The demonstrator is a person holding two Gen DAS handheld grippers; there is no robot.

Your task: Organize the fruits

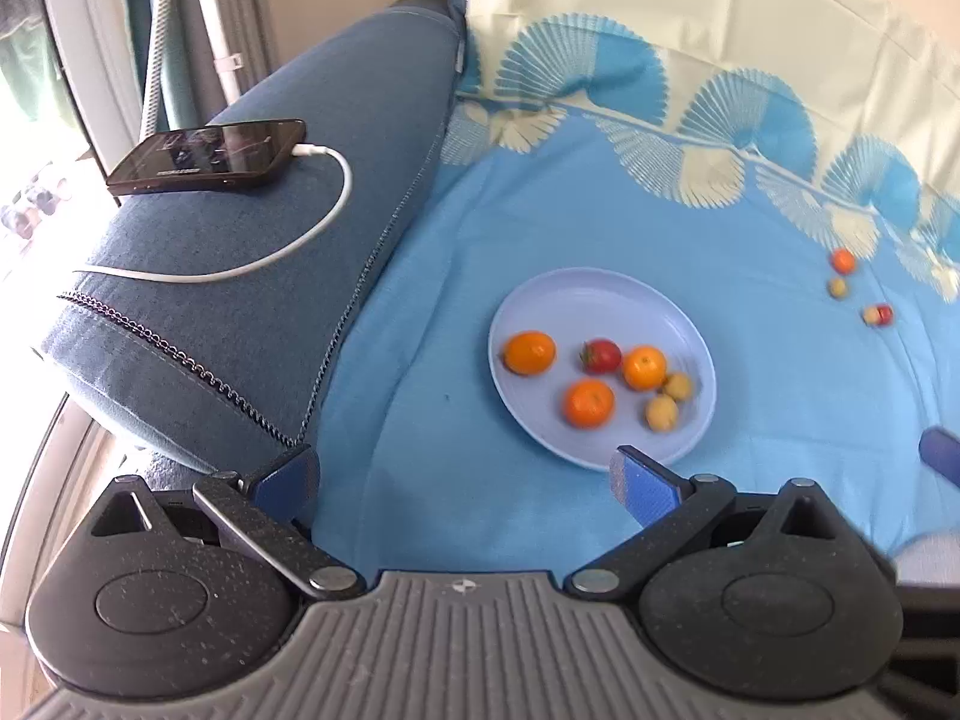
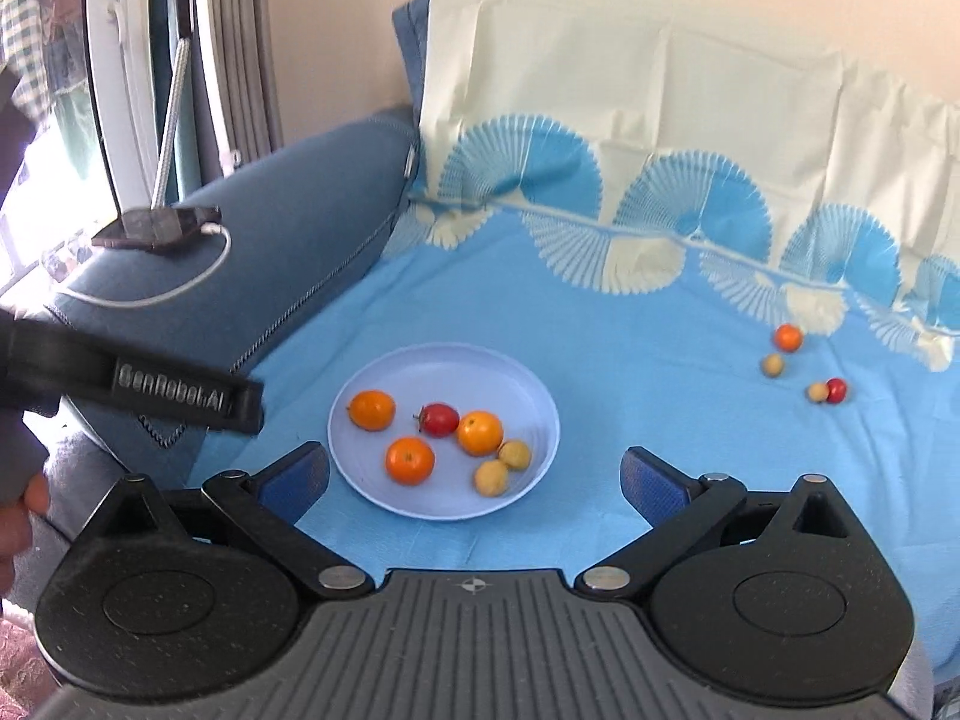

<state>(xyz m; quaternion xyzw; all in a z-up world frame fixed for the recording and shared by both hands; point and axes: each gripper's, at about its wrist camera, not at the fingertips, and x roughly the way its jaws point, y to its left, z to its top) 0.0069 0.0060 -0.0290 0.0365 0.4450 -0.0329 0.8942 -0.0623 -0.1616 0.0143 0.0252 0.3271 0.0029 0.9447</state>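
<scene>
Both grippers are spread wide right now with nothing between the fingers. The left gripper (image 1: 465,480) hangs over the blue bedsheet (image 1: 540,228) just short of the plate's near rim, and the right gripper (image 2: 474,480) sits in about the same spot from its own side, its jaws framing the near edge of the plate.

The pale blue plate (image 2: 528,396) lies flat on the sheet and has 6 fruits in it: 3 oranges, 1 off to the left (image 2: 372,410), 1 toward the front (image 2: 410,459) and 1 near the middle (image 2: 480,432), then a red fruit with a little stem (image 2: 440,419) tucked between the left and middle oranges, and 2 small yellow fruits (image 2: 504,467) touching each other at the right side.

Well apart from the plate, over by the fan-pattern border of the sheet, 4 more fruits are loose: a small orange (image 2: 788,337), a yellow one (image 2: 772,365) just below it, and a yellow one (image 2: 816,392) touching a red one (image 2: 836,390).

On the left a phone (image 1: 207,154) rests on the denim-blue sofa arm (image 1: 228,324) with a white charging cable (image 1: 300,240) plugged in. In the right wrist view the left gripper's black body crosses the left edge, with a bit of the person's hand (image 2: 18,516) below it
</scene>
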